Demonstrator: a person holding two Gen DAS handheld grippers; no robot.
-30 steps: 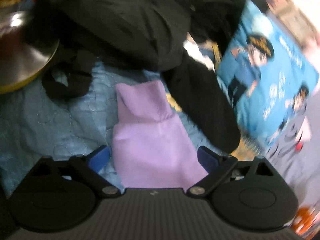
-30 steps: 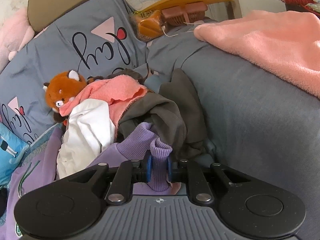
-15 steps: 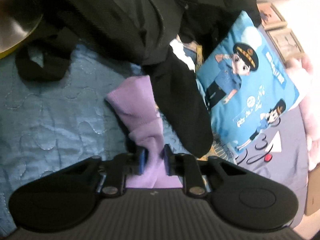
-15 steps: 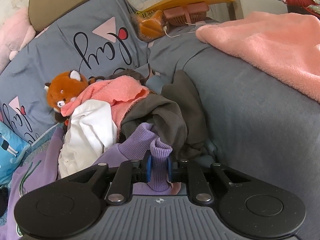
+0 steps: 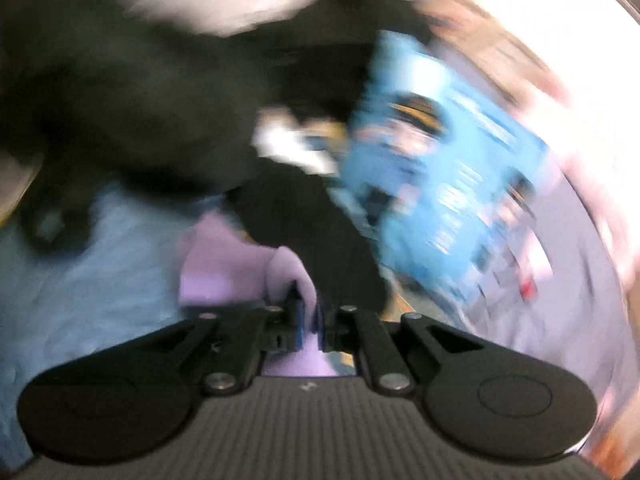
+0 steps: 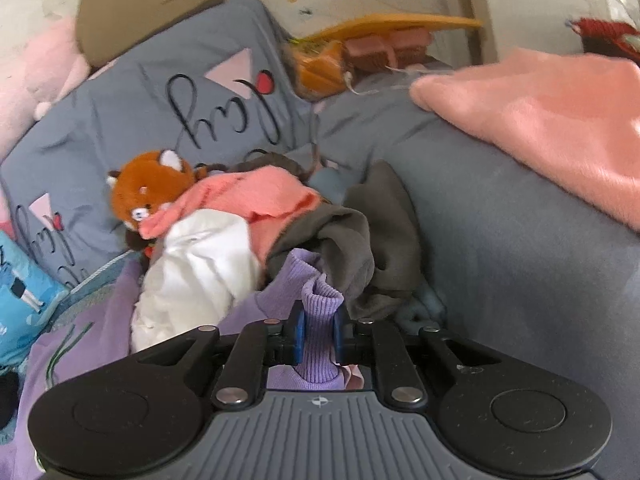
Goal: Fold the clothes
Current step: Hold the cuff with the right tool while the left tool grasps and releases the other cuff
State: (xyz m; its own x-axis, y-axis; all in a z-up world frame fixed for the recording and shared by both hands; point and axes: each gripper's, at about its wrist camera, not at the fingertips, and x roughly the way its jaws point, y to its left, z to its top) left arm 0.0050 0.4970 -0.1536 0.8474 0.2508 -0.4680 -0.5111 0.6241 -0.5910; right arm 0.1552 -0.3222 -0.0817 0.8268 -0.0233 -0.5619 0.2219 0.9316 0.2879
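Right wrist: tool (image 6: 318,334) pinching purple cuff (image 6: 320,320)

We see the left gripper (image 5: 307,316) with its jaws closed on a fold of the lilac garment (image 5: 236,268), which bunches up just ahead of the jaws and to their left. A black garment (image 5: 312,232) lies directly beyond the jaws, touching the lilac cloth. To the right of the jaws stands a blue cartoon cushion (image 5: 452,176); to the left spreads a light blue quilt (image 5: 88,280). Everything is motion-blurred.
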